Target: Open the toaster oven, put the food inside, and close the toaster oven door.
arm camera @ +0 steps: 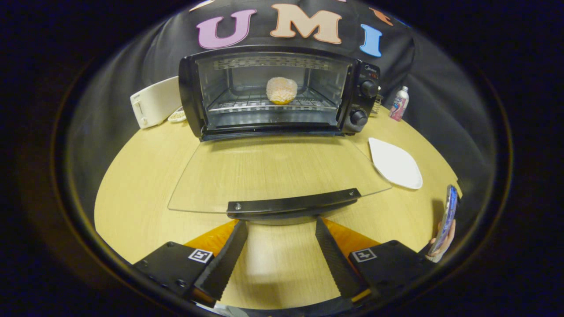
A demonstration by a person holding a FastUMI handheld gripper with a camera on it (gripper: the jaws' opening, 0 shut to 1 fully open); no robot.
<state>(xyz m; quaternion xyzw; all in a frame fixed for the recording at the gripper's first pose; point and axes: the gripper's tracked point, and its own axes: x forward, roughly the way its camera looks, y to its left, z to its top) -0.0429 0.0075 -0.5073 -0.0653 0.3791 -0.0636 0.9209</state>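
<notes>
A black toaster oven (365, 94) stands at the back of the round wooden table. Its glass door (273, 171) hangs fully down, lying flat toward me, with a black handle bar (293, 204) along its near edge. Inside, a round pale-orange piece of food (281, 90) rests on the wire rack (264, 105). My gripper (281, 224) is open, with nothing between its fingers. The fingertips sit just below and short of the door handle, one on each side of its middle; I cannot tell whether they touch it.
An empty white plate (394, 164) lies right of the door. A white toaster (154, 101) stands left of the oven, a small bottle (399, 103) to its right. A person's hand holds a phone (447, 218) at the table's right edge.
</notes>
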